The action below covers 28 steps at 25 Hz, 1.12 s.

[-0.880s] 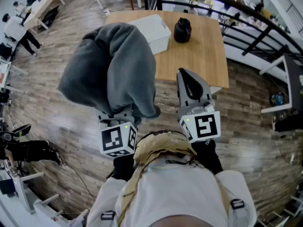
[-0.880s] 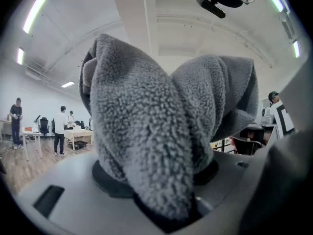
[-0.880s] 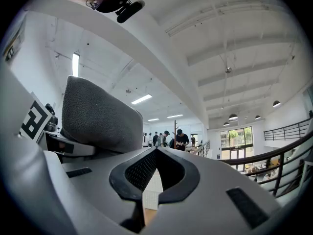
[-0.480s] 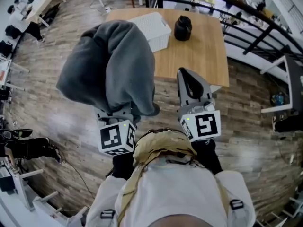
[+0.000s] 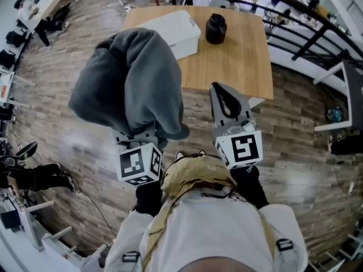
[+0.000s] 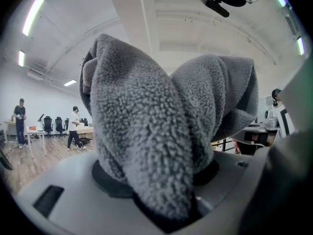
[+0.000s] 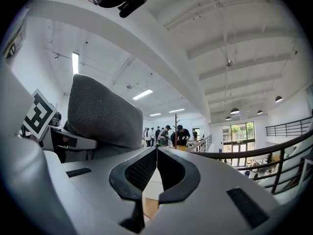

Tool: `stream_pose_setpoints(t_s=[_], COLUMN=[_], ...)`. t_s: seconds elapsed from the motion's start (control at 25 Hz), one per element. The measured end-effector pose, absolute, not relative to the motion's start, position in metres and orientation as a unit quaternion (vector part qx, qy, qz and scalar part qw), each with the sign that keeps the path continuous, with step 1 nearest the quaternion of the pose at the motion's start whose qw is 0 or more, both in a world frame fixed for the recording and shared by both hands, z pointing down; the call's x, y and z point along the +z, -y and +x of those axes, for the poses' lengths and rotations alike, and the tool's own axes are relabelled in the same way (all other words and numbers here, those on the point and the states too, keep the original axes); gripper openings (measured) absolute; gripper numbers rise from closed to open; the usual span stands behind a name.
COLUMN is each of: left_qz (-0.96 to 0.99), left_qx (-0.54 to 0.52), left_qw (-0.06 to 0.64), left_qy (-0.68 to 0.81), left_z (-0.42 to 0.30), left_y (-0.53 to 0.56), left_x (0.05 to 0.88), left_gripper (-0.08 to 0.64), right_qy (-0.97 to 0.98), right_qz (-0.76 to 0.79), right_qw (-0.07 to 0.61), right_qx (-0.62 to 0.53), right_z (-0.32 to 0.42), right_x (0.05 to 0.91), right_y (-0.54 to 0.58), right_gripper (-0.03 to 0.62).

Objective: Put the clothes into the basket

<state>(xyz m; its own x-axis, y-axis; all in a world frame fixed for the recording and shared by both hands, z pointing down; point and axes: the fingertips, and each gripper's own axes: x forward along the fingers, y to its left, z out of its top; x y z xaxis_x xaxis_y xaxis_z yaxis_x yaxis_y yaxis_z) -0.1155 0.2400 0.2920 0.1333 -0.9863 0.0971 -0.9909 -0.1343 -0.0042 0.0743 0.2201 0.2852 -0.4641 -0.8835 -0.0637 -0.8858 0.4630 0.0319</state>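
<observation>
We hold the grey fleece garment bunched high in our left gripper, jaws clamped on its folds so it clears the floor. The white slotted plastic basket sits on the far wooden table. Our right gripper, jaws together and empty, points level towards it.

A wooden table stands at twelve o'clock, with a black jar on it. A black railing runs at two o'clock, and desks stand at eleven.
</observation>
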Motion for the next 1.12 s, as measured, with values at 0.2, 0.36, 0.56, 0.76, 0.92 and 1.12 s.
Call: stream_pose_setpoints(t_s=[0.2,0.36,0.56,0.76,0.92,1.12], left_qz=[0.753,0.749,0.743,0.737,0.737,0.743], left_qx=[0.045,0.047,0.052,0.064,0.061,0.054], left_qw=[0.045,0.048,0.058,0.062,0.067,0.065], left_qy=[0.655,0.659,0.665,0.67,0.67,0.664], left_z=[-0.098,-0.094,-0.098,-0.11,-0.125,-0.141], left_y=[-0.246,-0.25,-0.249,-0.238,-0.211,-0.162], left_x=[0.304,0.308,0.315,0.323,0.329,0.328], left_gripper=[0.267,0.268,0.268,0.268,0.27,0.27], right_qy=[-0.858,-0.863,-0.861,-0.859,-0.854,-0.848], right_qz=[-0.512,-0.505,-0.509,-0.512,-0.519,-0.529], right_qw=[0.008,-0.004,-0.008,-0.016,-0.024,-0.031], right_qx=[0.025,0.02,0.009,-0.003,0.0,0.006], right_z=[0.088,0.091,0.097,0.096,0.087,0.074], right_x=[0.295,0.303,0.314,0.326,0.333,0.332], right_y=[-0.223,-0.227,-0.223,-0.205,-0.181,-0.135], right_gripper=[0.021,0.021,0.021,0.021,0.021,0.021])
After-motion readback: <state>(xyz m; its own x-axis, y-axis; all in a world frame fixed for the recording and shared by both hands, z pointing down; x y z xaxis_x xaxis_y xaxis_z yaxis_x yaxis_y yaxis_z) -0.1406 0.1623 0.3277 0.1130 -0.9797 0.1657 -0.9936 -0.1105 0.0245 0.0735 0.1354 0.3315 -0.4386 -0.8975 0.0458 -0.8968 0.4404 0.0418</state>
